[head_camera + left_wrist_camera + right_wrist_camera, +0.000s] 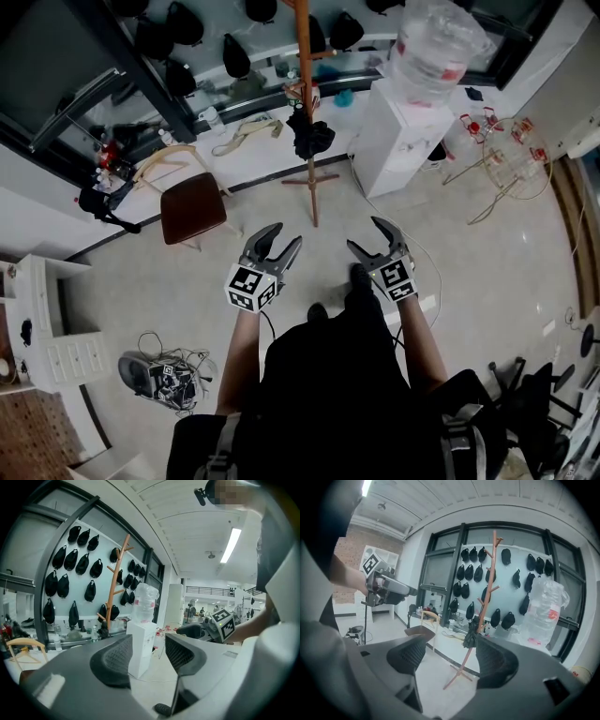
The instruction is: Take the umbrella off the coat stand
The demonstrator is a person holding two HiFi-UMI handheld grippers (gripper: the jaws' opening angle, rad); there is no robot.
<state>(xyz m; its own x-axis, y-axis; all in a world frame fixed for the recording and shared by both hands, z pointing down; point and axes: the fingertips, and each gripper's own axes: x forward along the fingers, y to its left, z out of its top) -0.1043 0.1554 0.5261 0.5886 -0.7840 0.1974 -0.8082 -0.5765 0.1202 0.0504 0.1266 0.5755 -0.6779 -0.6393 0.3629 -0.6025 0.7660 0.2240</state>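
- From the head view we see the left gripper [283, 237] and the right gripper [365, 234] held side by side in front of us, both with jaws parted and nothing between them. Each carries a marker cube [251, 287] printed with black-and-white squares and no words.
- Farther off stands the orange coat stand [305, 56], with the black umbrella [311, 137] hanging bunched on it, well apart from both grippers. A brown chair [193, 207] is to its left and a white dispenser [398, 141] to its right.
- In the left gripper view we find the left gripper [149, 641] open and empty. The coat stand [115, 581] is far to the left. The water bottle [145, 603] on the dispenser has a red label too small for us to read.
- In the right gripper view the right gripper [451, 641] is wide open and empty. We see the umbrella [470, 637] far beyond its jaws, low on the coat stand [488, 585].
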